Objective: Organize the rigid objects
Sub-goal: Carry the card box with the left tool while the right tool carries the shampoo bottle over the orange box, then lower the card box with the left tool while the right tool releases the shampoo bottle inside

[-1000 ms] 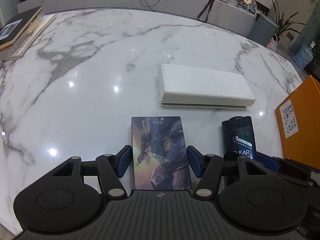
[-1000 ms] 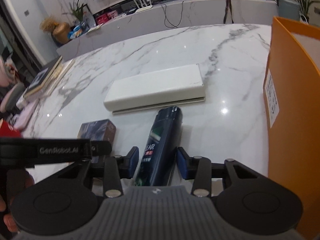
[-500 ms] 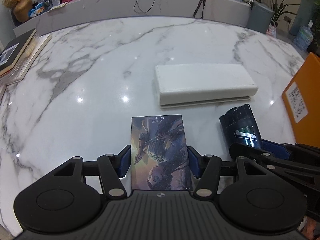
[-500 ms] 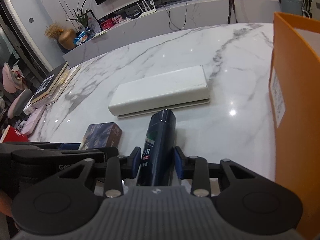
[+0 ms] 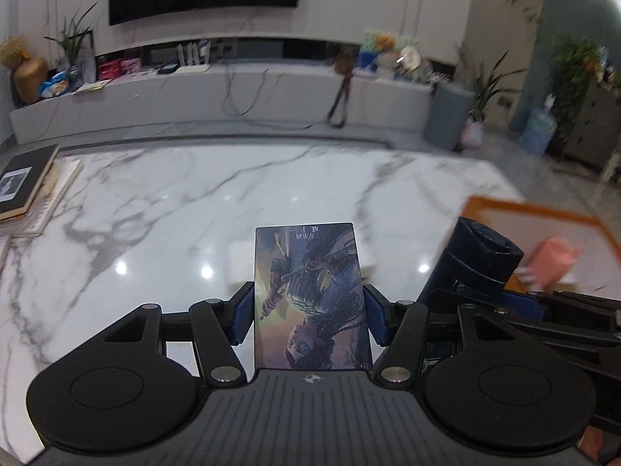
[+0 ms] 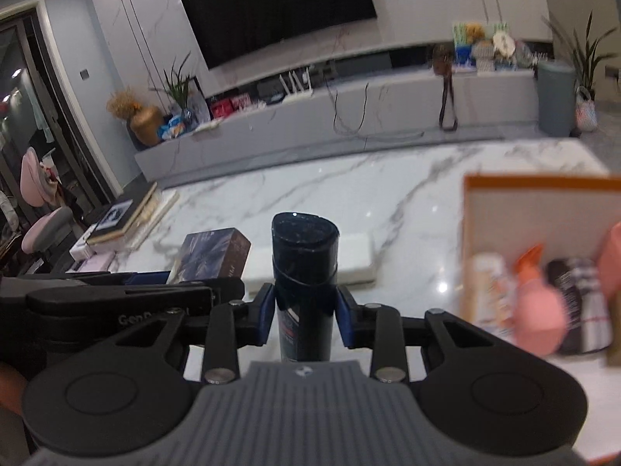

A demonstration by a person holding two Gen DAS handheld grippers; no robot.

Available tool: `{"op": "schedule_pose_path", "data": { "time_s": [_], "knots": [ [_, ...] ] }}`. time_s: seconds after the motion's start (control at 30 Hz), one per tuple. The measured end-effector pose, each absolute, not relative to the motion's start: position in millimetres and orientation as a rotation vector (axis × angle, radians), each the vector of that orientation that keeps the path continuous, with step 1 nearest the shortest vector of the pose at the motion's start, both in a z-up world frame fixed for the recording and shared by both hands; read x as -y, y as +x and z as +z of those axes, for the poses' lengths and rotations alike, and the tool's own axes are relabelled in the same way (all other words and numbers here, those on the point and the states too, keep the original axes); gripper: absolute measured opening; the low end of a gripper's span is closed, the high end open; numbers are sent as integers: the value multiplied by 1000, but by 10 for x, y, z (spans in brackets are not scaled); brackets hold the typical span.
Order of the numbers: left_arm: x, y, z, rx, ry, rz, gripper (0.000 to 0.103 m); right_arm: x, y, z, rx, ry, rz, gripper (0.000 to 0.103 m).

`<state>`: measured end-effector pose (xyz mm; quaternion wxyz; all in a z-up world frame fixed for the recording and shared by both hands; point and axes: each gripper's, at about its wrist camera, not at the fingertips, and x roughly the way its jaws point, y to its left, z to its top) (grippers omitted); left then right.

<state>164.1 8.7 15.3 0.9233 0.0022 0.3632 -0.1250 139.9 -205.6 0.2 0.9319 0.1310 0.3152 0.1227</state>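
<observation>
My left gripper (image 5: 309,312) is shut on a small illustrated box (image 5: 310,291) and holds it above the marble table (image 5: 194,209). My right gripper (image 6: 304,318) is shut on a dark blue bottle (image 6: 304,268), also lifted off the table. The bottle shows in the left wrist view (image 5: 477,260) at right, and the illustrated box shows in the right wrist view (image 6: 211,254) at left. An orange box (image 6: 539,182) stands open at right, with a pink item (image 6: 537,320) and other things inside.
A long white box (image 6: 355,258) lies on the table behind the bottle. A stack of books (image 5: 27,190) sits at the table's far left edge. Beyond the table runs a grey counter (image 5: 233,93) with clutter and cables.
Both grippers have risen off the table with their objects and tilted up, so the room and the inside of the orange box now show. The right jaws closed on the bottle.
</observation>
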Motion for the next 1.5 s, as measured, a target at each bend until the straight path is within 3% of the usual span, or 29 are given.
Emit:
{"op": "schedule_pose_path", "data": {
  "time_s": [0.23,0.4,0.63,1.1,1.5],
  "knots": [
    [604,1501,493,-695,47,-390,66,2736,1112,449,-634,232,201,33],
    [1067,1541,579,-683,48,-475,66,3472,965,680,-689,426,276,33],
    [1551,1618,431,-737,71,-570,66,4020,916,841,-737,277,116,33],
    [2089,1759,-74,-854,93,-643,66,4596,1387,36,-1129,23,-94,33],
    [2138,1822,-164,-912,76,-652,66,4600,1957,-233,-1133,-120,-148,32]
  ]
}}
